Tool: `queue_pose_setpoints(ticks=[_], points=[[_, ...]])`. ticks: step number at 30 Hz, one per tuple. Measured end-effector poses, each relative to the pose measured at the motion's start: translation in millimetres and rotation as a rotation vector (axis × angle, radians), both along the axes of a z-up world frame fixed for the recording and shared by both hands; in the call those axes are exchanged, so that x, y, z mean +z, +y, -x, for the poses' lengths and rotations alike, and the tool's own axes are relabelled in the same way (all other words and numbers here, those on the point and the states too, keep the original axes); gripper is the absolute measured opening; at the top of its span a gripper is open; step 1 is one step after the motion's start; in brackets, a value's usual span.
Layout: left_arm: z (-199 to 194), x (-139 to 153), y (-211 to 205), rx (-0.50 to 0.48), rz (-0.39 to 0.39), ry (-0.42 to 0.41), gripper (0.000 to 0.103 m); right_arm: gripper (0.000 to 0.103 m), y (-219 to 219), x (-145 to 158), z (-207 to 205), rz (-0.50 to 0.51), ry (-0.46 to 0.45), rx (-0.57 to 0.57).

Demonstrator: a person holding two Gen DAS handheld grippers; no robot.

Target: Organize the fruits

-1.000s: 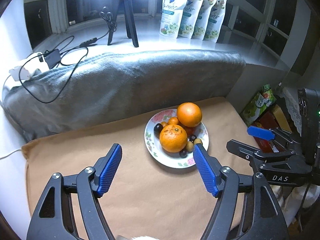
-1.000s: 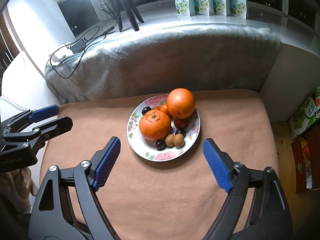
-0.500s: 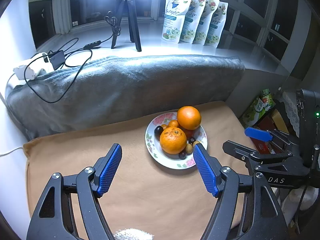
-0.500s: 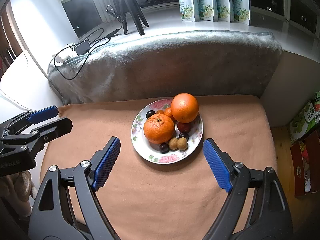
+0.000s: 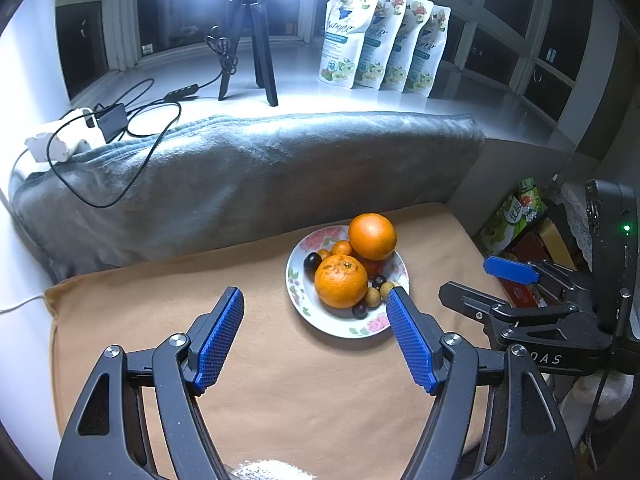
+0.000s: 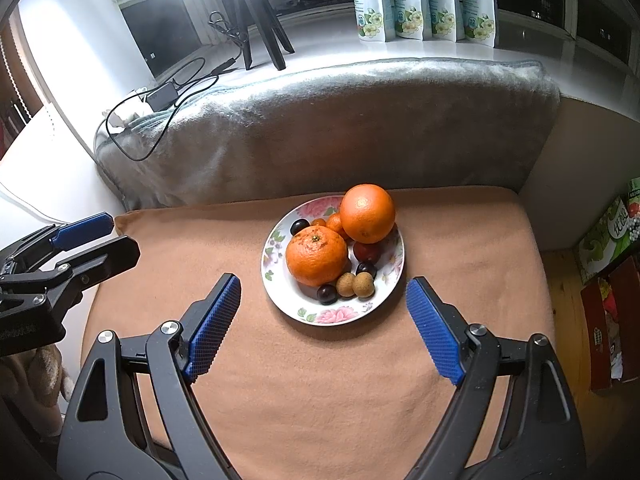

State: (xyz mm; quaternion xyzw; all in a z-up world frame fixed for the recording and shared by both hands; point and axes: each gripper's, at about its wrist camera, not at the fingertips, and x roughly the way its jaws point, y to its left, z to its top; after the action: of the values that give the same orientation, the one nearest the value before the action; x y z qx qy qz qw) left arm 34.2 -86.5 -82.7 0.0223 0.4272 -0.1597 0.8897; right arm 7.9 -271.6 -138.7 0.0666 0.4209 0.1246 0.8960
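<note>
Since the earlier frames, both cameras have drawn back slightly from the plate, so it sits a little farther off in each view; nothing on it has shifted. Your left gripper stands with its jaws well apart and nothing between the blue pads. Your right gripper is open somewhat wider and is likewise empty. Both point down toward the tan blanket short of the plate.

Locate the task items on one floral plate resting on the tan blanket, in front of the grey cushion. Count the contents as follows:

- Two large citrus fruits: one smooth orange at the far edge and one dimpled mandarin nearer you. They touch.
- Two small orange kumquat-like fruits wedged behind the pair; one is mostly hidden.
- Three dark grapes: one at the far left, one at the near edge, one between the mandarin and the red fruit.
- Two tan longans, side by side and touching, at the near right.
- One red fruit under the orange, kind not discernible.

On the sill behind the cushion, note four white refill pouches standing in a row, one black tripod, and a power adapter with looped cables. Cartons stand on the floor to the right.
</note>
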Motion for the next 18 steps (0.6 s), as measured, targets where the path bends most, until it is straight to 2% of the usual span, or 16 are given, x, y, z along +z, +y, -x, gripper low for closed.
queue_pose_setpoints(ticks=[18], points=[[4.1, 2.4, -1.3, 0.007, -0.006, -0.017, 0.074, 0.087, -3.0, -2.0, 3.0, -0.007, 0.004, -0.021]])
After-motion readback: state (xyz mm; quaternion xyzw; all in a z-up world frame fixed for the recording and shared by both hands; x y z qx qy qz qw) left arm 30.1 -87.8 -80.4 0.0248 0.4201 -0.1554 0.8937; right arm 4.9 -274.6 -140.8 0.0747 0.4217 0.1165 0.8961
